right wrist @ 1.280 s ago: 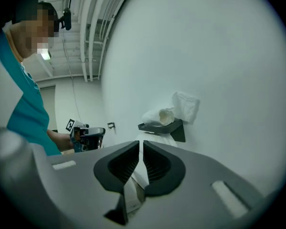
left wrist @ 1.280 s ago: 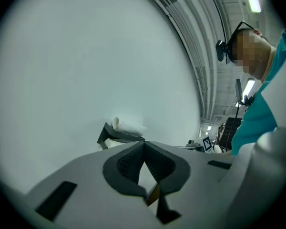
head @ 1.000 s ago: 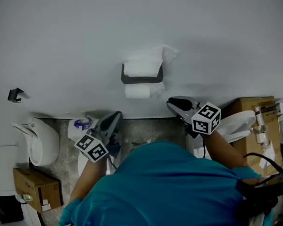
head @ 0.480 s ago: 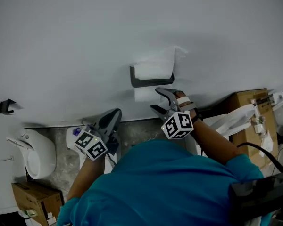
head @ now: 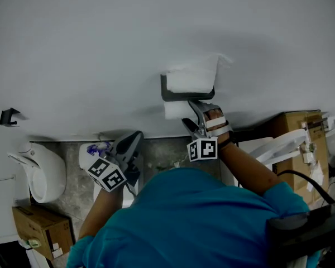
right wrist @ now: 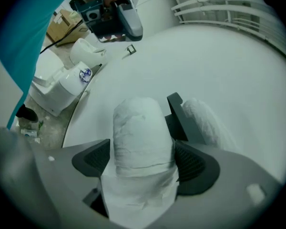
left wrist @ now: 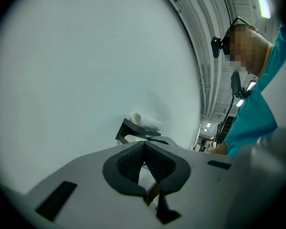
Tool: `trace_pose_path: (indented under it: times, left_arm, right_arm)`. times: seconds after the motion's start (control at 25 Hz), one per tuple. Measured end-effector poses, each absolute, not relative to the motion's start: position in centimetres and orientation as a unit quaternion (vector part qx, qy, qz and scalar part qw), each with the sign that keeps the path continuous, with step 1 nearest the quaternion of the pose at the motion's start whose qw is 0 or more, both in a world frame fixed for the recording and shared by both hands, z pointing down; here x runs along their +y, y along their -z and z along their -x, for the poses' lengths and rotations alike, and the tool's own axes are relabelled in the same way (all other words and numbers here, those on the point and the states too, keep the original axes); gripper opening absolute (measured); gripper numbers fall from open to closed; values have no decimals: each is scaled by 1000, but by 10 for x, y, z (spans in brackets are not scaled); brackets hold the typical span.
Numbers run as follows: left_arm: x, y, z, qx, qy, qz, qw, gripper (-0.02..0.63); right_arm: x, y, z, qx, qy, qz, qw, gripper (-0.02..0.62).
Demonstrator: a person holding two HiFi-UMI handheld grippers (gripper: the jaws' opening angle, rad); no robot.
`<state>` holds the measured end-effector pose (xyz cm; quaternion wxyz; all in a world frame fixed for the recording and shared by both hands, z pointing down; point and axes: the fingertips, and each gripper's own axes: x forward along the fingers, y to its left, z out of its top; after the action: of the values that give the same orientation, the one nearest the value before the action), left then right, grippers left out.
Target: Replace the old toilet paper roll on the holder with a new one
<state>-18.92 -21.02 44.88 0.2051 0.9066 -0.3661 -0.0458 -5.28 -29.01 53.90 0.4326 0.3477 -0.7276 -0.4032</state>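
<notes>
A dark holder [head: 170, 94] is fixed to the white wall. One white paper roll [head: 191, 80] lies on top of it and a second roll [head: 176, 109] hangs below. My right gripper [head: 191, 115] reaches that lower roll. Its jaws have just been opening, and the roll [right wrist: 140, 132] stands between them in the right gripper view, beside the holder's bracket [right wrist: 176, 113]. The pads do not squeeze it. My left gripper [head: 137, 135] hangs lower left of the holder, shut and empty [left wrist: 144, 149].
A white toilet [head: 44, 172] stands at lower left, with a blue-printed white pack [head: 92, 152] beside it. Cardboard boxes sit at left [head: 36, 222] and right [head: 298, 144]. A small black hook [head: 8, 116] sticks out of the wall.
My right gripper swung left to the holder, rolled over, and its jaws opened around the lower roll. The left gripper stayed shut and barely shifted in the view.
</notes>
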Motion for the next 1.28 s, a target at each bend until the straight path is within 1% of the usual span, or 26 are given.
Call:
trace_pose_path:
  times: [0.16,0.32,0.6,1.28]
  left_arm:
    - [-205,-452,189,-372,44,-903,208,9]
    - [-201,-453,191,-376,44,-902,208,9]
    - [-202,-449,190,-377,41,-902,206,9]
    - [-214,-442,163,-344,45,-916,202,9]
  right_arm:
    - [-299,-541,51,-690,442,-358,448,394]
    - [-301,-540,49,-673,459,-367,449,391]
    - [-301,-540,38,-675,452,-363,456,377]
    - [-298,-538,-14,-657,431,-376,491,373]
